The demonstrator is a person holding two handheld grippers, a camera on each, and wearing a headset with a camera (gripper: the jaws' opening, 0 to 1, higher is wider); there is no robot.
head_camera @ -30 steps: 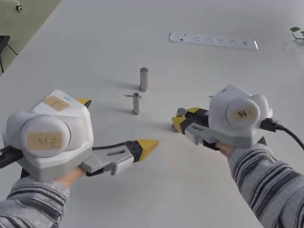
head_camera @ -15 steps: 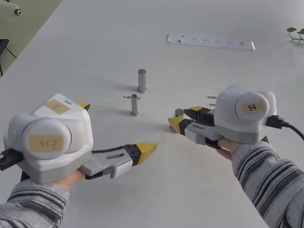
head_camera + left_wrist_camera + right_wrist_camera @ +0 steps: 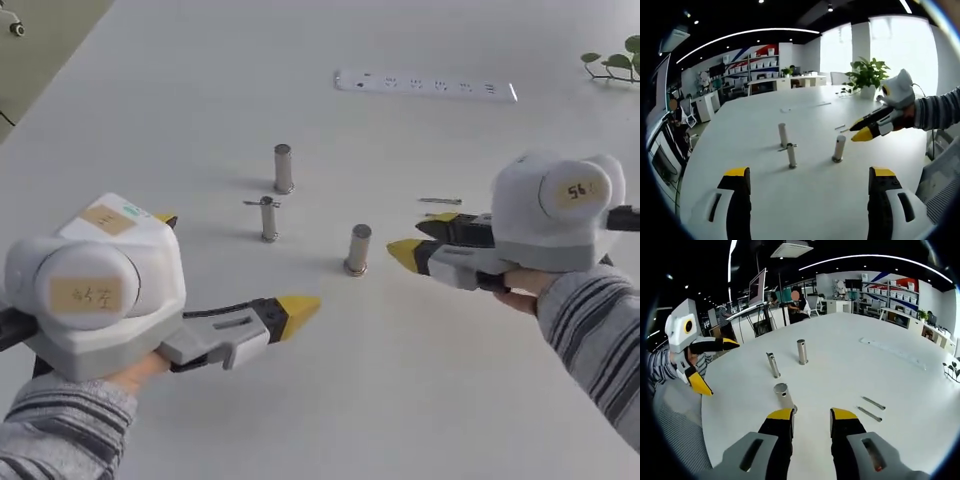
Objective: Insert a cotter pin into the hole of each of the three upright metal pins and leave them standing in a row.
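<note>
Three upright metal pins stand on the white table [image 3: 400,400]. The far pin [image 3: 284,168] is bare. The middle pin [image 3: 268,218] has a cotter pin through its top. The near pin [image 3: 357,249] stands alone, just left of my right gripper [image 3: 418,236], which is open and empty. In the right gripper view this near pin [image 3: 784,395] rises just beyond the left fingertip. Two loose cotter pins [image 3: 440,201] lie flat behind the right gripper, also seen as cotter pins [image 3: 871,408]. My left gripper [image 3: 232,261] is wide open and empty, nearer than the pins [image 3: 791,156].
A white power strip [image 3: 425,84] lies at the table's far side. A plant [image 3: 610,60] sits at the far right corner. Bare tabletop lies in front of the pins. Office desks and shelves stand in the background.
My right gripper, which was around the near pin, has drawn back to the right and left it standing. The left gripper has held its place. The head camera shifted slightly.
</note>
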